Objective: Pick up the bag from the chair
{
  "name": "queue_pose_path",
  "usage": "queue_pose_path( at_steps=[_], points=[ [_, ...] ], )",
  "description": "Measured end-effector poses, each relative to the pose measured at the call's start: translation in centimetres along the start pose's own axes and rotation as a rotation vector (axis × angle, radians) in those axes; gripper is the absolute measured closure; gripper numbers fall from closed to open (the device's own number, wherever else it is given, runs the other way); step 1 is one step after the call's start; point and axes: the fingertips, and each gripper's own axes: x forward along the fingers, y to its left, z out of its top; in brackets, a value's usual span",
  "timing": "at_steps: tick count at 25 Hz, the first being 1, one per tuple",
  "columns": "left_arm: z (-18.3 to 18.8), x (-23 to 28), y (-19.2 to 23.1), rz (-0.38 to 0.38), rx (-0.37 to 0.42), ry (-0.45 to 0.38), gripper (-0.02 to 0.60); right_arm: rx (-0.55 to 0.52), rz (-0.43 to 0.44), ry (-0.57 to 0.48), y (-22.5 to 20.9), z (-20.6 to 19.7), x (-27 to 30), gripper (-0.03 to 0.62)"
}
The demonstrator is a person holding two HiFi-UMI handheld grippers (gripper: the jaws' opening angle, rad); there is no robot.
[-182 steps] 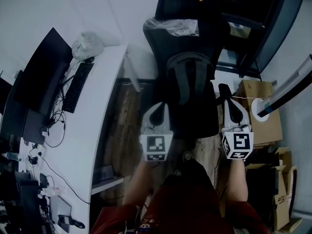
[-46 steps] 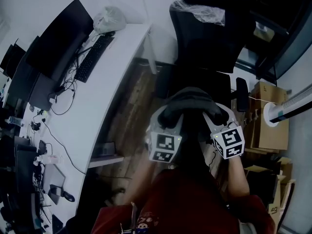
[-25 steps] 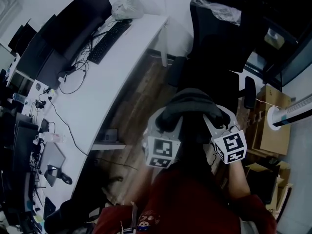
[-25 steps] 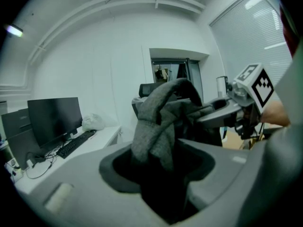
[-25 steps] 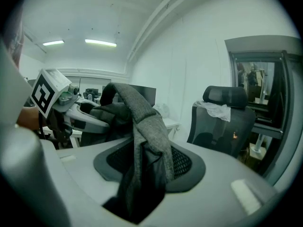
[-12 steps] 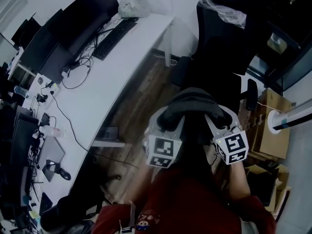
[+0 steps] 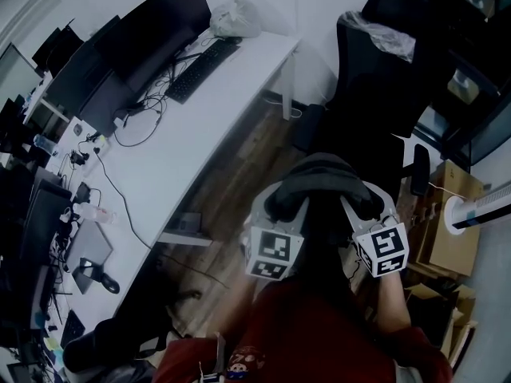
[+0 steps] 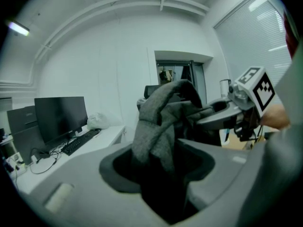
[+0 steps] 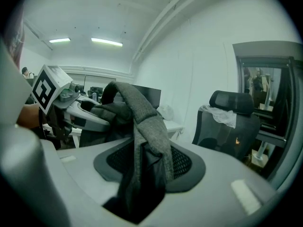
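Note:
The dark grey bag [image 7: 321, 183] hangs in the air between both grippers, off the black office chair [image 7: 375, 94], which stands behind it. My left gripper [image 7: 281, 204] is shut on one grey strap [image 8: 158, 126] of the bag. My right gripper [image 7: 361, 204] is shut on the other strap [image 9: 144, 141]. In the left gripper view the right gripper [image 8: 236, 109] shows beyond the bag. The left gripper [image 9: 71, 105] shows the same way in the right gripper view. The bag's lower body is hidden behind the grippers and the person.
A long white desk [image 7: 172, 134] with monitors [image 7: 120, 62], a keyboard [image 7: 204, 70], cables and a white plastic bag [image 7: 233, 16] runs along the left. Cardboard boxes [image 7: 443, 230] and a white fan [image 7: 479, 206] stand at the right. Wooden floor [image 7: 231, 182] lies between desk and chair.
The bag has come off the chair seat and is now held up near the person's body. The view has swung left and away from the chair, which now sits farther up and right.

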Motion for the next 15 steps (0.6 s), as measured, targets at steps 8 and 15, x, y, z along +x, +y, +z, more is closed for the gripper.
queue_pose_path(
  at_steps=[8,15],
  points=[
    [0.62,0.26,0.24,-0.002,0.008,0.001,0.371,-0.002,-0.006,-0.012,-0.45,0.48,0.20,0.413],
    [0.79,0.67,0.30,0.000,0.000,0.001,0.373,-0.007,-0.007,-0.007,-0.81,0.54,0.44,0.413]
  ],
)
